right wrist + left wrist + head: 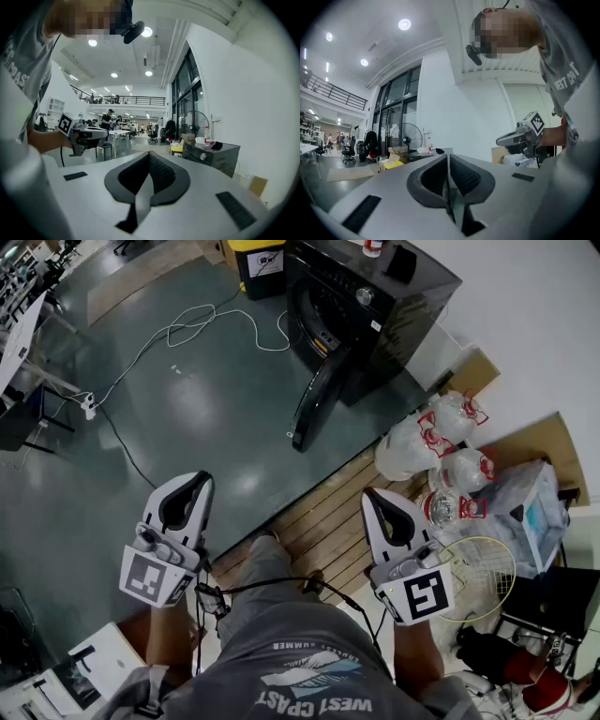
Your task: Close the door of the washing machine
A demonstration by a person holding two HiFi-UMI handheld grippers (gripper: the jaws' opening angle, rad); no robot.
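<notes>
With the jaws of the left gripper and right gripper pressed together and empty, and the door of the washing machine hanging open well ahead, step close, then push its outer face steadily.

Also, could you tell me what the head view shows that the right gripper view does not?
Only the head view: the washer's door hanging open, a white cable on the floor, and bags by a pallet. Only the right gripper view: a fan, a balcony rail and people at desks. Both: the washer, the left gripper and the right gripper, each shut and empty.
</notes>
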